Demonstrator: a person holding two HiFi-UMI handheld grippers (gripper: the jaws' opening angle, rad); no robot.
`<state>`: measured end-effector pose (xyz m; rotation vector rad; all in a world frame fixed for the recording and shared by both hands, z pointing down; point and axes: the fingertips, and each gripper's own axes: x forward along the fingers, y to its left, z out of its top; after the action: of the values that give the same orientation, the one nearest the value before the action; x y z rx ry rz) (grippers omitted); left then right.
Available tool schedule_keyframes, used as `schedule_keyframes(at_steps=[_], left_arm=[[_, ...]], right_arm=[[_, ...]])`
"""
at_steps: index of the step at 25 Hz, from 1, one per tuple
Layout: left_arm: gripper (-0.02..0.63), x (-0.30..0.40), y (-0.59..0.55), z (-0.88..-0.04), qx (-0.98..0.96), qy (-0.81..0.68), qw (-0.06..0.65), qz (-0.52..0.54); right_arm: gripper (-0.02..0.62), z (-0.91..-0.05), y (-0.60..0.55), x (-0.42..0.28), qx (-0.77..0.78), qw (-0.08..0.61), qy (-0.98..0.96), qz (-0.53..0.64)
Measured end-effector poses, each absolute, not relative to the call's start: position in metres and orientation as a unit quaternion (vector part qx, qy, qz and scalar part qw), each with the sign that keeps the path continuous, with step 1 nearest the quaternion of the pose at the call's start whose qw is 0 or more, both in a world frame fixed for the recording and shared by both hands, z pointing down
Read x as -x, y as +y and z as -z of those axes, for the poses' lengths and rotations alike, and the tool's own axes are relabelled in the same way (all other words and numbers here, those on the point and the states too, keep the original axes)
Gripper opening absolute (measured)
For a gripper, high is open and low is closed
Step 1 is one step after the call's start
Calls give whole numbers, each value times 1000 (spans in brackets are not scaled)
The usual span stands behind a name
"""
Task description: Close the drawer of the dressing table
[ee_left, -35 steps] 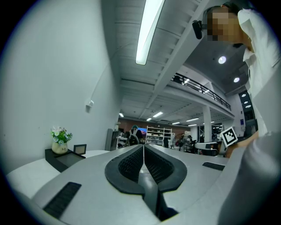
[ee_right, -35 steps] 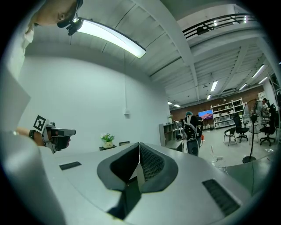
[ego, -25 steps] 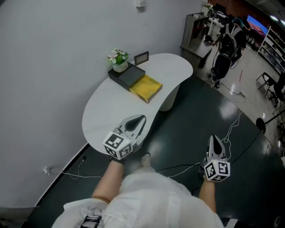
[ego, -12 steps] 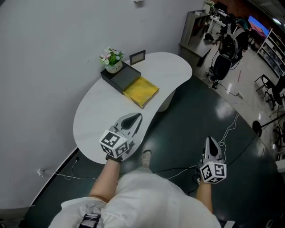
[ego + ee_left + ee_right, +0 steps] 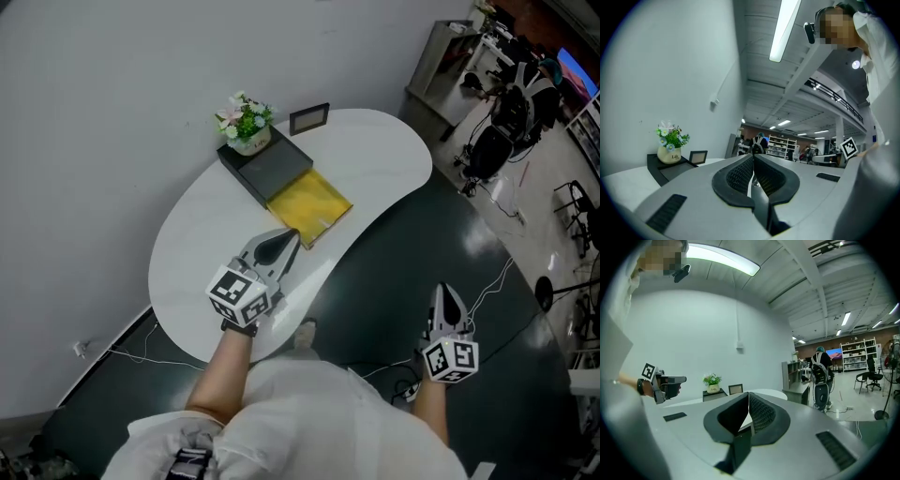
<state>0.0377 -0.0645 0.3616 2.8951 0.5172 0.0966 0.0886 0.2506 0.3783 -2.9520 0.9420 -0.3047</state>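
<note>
On the white dressing table (image 5: 197, 253) stands a dark grey box (image 5: 267, 169) with its yellow drawer (image 5: 309, 204) pulled out toward me. My left gripper (image 5: 292, 234) hovers over the table, its shut tips just short of the drawer's front edge. In the left gripper view its jaws (image 5: 753, 157) meet with nothing between them, and the box (image 5: 670, 168) lies ahead to the left. My right gripper (image 5: 444, 290) hangs over the dark floor, right of the table. It is shut and empty (image 5: 749, 394), and its view shows the left gripper (image 5: 670, 379).
A white pot of flowers (image 5: 246, 124) sits on the box's back end, with a small picture frame (image 5: 309, 119) beside it. Cables (image 5: 487, 281) trail over the dark floor at the right. Shelves, chairs and a person with a backpack (image 5: 819, 376) stand beyond the table.
Both grippers have moved forward. The left one has travelled over the table to the yellow drawer's front edge. The right one has stayed over the floor, still shut.
</note>
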Motion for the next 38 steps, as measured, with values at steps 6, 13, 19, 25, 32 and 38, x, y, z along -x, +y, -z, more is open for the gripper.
schedule_keyframes(at_steps=[6, 13, 19, 25, 32, 38], left_arm=[[18, -66, -98, -363, -983, 148, 103, -25], [18, -75, -120, -366, -990, 89, 107, -23], [18, -84, -135, -364, -996, 7, 92, -23], [18, -81, -139, -360, -992, -97, 78, -19], [18, -64, -117, -365, -977, -198, 80, -16], [18, -55, -92, -374, -963, -255, 86, -12]], right_arm=[[9, -371, 206, -144, 937, 13, 337, 89], [9, -369, 162, -194, 911, 3, 402, 88], [9, -380, 115, -249, 870, 3, 483, 96], [11, -377, 61, -292, 800, -6, 593, 90], [11, -384, 17, -309, 716, -38, 692, 85], [11, -398, -6, -298, 635, -79, 764, 86]])
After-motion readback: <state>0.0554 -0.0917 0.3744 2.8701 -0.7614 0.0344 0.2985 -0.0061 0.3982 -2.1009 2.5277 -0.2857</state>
